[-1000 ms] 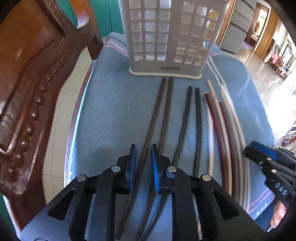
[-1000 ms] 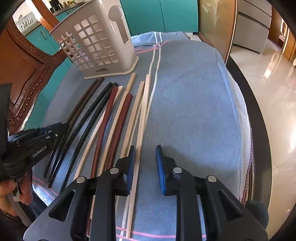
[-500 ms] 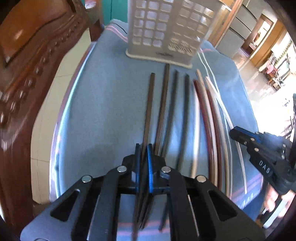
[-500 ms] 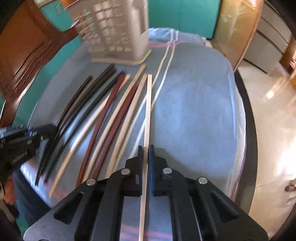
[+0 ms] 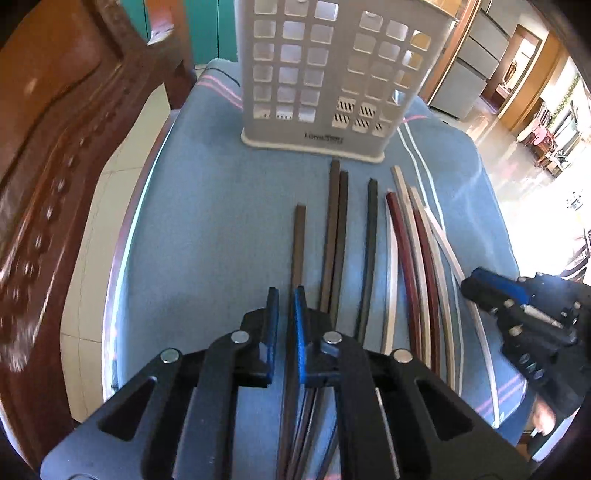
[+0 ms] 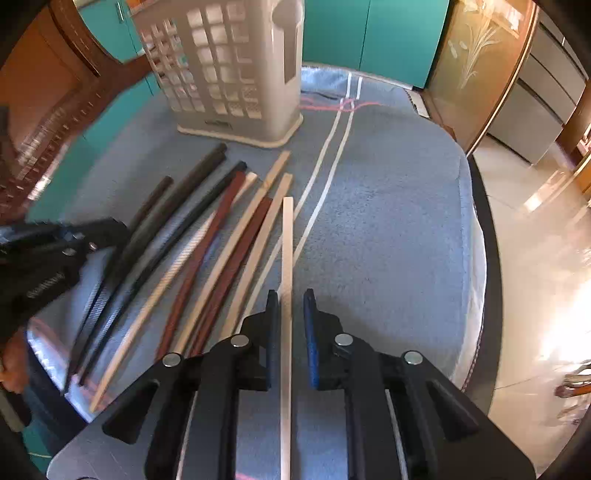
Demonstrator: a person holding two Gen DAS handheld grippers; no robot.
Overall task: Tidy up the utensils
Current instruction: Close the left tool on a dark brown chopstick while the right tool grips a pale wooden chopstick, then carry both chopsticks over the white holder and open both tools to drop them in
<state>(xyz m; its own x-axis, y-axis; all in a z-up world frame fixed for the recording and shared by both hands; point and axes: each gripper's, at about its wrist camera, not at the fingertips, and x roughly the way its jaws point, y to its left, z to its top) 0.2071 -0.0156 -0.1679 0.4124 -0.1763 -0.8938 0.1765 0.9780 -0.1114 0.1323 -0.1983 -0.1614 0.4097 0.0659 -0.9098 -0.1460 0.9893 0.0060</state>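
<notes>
Several chopsticks lie side by side on a blue cloth (image 5: pixel 221 206), in front of a grey perforated utensil basket (image 5: pixel 325 74); the basket also shows in the right wrist view (image 6: pixel 236 70). My left gripper (image 5: pixel 286 314) holds a dark brown chopstick (image 5: pixel 298 240) between its narrowly parted jaws, pulled back from the row. My right gripper (image 6: pixel 291 317) has a pale wooden chopstick (image 6: pixel 287 240) between its jaws, which stand a little apart around it. Dark, red-brown and pale sticks (image 6: pixel 207 236) lie between the two grippers.
A carved wooden chair back (image 5: pixel 55 166) stands close on the left. The round table's dark rim (image 6: pixel 484 236) drops to a tiled floor on the right. Teal cabinets (image 6: pixel 369 33) stand behind the basket.
Both grippers closed on a chopstick half a second ago; now the jaws stand slightly wider. The brown and pale sticks have been drawn back toward me, away from the basket.
</notes>
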